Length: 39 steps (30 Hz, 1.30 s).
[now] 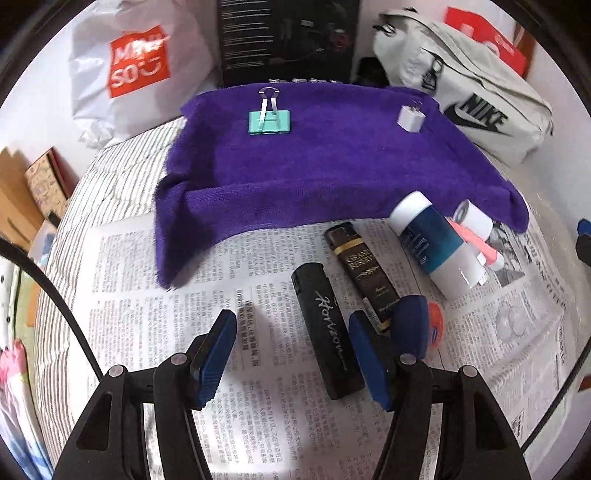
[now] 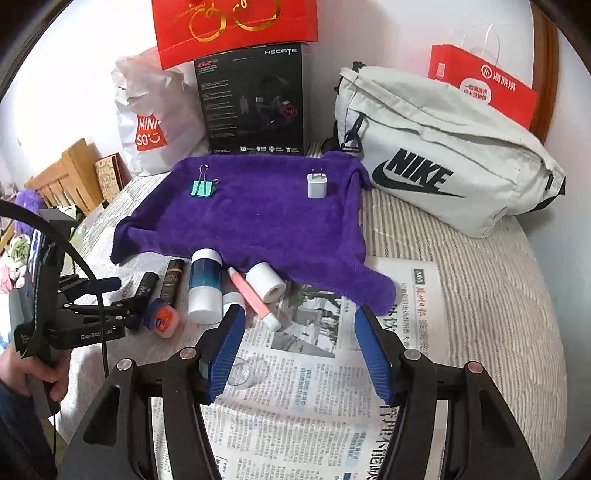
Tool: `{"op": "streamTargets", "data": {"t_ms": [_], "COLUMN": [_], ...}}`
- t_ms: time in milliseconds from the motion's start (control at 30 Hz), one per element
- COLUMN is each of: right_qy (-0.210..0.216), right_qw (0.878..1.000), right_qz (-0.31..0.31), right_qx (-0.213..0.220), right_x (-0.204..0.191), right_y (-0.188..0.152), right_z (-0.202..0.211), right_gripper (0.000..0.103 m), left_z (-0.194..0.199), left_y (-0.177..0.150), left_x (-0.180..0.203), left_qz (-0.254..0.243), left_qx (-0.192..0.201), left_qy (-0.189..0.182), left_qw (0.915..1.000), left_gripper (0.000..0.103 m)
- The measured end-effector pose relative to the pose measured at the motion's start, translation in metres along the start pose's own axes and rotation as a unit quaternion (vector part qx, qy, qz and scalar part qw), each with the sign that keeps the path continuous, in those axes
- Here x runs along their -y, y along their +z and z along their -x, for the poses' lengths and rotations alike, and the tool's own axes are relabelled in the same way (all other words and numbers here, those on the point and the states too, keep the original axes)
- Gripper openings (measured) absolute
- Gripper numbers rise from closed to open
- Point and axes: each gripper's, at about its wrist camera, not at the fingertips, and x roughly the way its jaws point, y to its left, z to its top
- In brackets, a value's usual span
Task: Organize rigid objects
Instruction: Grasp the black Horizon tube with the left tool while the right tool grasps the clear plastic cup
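Observation:
A purple towel (image 1: 332, 162) (image 2: 258, 225) lies on the bed with a teal binder clip (image 1: 269, 120) (image 2: 203, 188) and a white charger plug (image 1: 410, 117) (image 2: 317, 184) on it. On the newspaper (image 1: 258, 295) in front lie a black lighter (image 1: 328, 328) (image 2: 145, 285), a brown bottle (image 1: 364, 269) (image 2: 171, 282), a blue-white bottle (image 1: 432, 243) (image 2: 205, 286), a pink tube (image 2: 251, 297), a white roll (image 2: 265, 282) and a small blue-orange jar (image 1: 421, 321) (image 2: 164, 314). My left gripper (image 1: 291, 350) (image 2: 136, 314) is open, low over the lighter. My right gripper (image 2: 299, 354) is open and empty above the newspaper.
A white Miniso bag (image 2: 155, 122), a black Hecate box (image 2: 255, 99), a red gift bag (image 2: 236, 26) and a grey Nike bag (image 2: 436, 158) stand along the wall. A clear plastic cap (image 2: 243, 374) lies on the newspaper. A wooden headboard (image 2: 70, 173) is at left.

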Motion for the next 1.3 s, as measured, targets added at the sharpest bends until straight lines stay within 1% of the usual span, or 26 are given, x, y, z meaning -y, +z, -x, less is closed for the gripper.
{"op": "streamTargets", "data": {"t_ms": [67,167,367,500,567,600,633,667,767,900,967,1033,1133,1267,1300], "right_qy": [0.000,-0.006,-0.009,-0.008,-0.009,-0.009,-0.010,-0.011,-0.011,-0.013,-0.010,-0.003,0.018,0.058,0.061], "right_qw": [1.000,1.000,1.000,1.000,0.999,0.999,0.999,0.999,0.999,0.999,0.999,0.999,0.999,0.997,0.997], "right_qz": [0.003,0.011,0.019,0.018,0.021,0.023,0.026,0.028,0.031,0.028,0.026,0.026,0.030,0.040,0.044], "right_qx": [-0.004,-0.008,-0.016,-0.019,-0.023,-0.025,-0.027,-0.028,-0.030,-0.031,-0.034,-0.036,-0.035,-0.024,-0.025], "right_x": [-0.002,-0.005,-0.007,-0.007,-0.009,-0.010,-0.011,-0.012,-0.012,-0.007,-0.004,-0.003,-0.004,-0.015,-0.017], "right_y": [-0.002,-0.004,-0.007,-0.006,-0.007,-0.007,-0.007,-0.007,-0.008,-0.010,-0.012,-0.018,-0.027,-0.034,-0.035], "right_z": [-0.002,-0.004,-0.007,-0.010,-0.014,-0.015,-0.017,-0.018,-0.019,-0.019,-0.020,-0.021,-0.022,-0.028,-0.031], "right_gripper": [0.061,0.061,0.061,0.061,0.061,0.061,0.061,0.061,0.061,0.061,0.061,0.061,0.061,0.061,0.061], "left_z": [-0.004,-0.007,-0.004,-0.005,-0.005,-0.005,-0.004,-0.004,-0.004,-0.004,-0.005,-0.006,-0.006,-0.007,-0.007], "left_y": [0.001,0.003,-0.005,-0.005,-0.003,-0.002,-0.002,-0.002,-0.003,-0.002,-0.002,-0.003,-0.004,-0.004,-0.004], "left_x": [0.008,0.014,0.005,0.002,0.005,0.007,0.008,0.009,0.004,0.007,0.008,0.007,0.004,0.007,0.007], "left_qz": [-0.016,-0.008,-0.010,-0.004,-0.008,-0.013,-0.019,-0.023,-0.011,-0.015,-0.019,-0.018,-0.009,-0.013,-0.013], "left_qx": [-0.008,-0.008,-0.001,0.003,0.008,0.011,0.014,0.016,0.016,0.015,0.020,0.030,0.036,0.037,0.037], "left_qy": [0.007,0.007,0.008,0.001,-0.006,-0.009,-0.014,-0.016,-0.025,-0.016,-0.009,-0.013,-0.017,-0.008,-0.008], "left_qw": [0.9998,0.9999,0.9999,1.0000,0.9999,0.9998,0.9996,0.9995,0.9995,0.9997,0.9996,0.9993,0.9992,0.9992,0.9992], "left_gripper": [0.062,0.061,0.061,0.059,0.045,0.040,0.027,0.021,0.021,0.022,0.021,0.021,0.021,0.021,0.021]}}
